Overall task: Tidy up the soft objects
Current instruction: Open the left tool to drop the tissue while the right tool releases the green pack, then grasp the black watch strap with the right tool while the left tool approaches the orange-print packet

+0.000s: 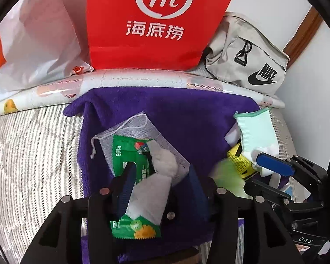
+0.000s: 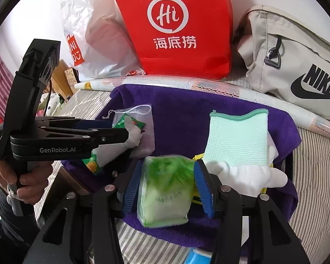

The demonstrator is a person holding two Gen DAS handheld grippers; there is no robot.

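On the bed lies a purple towel (image 2: 187, 103). On the towel, a white mesh drawstring pouch (image 2: 142, 118) lies left, a mint knitted glove (image 2: 237, 138) right. Behind stands a red paper bag (image 2: 176, 26).

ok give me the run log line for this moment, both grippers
left gripper open, white wipe between jaws | right gripper open, green tissue pack between jaws | both over purple towel
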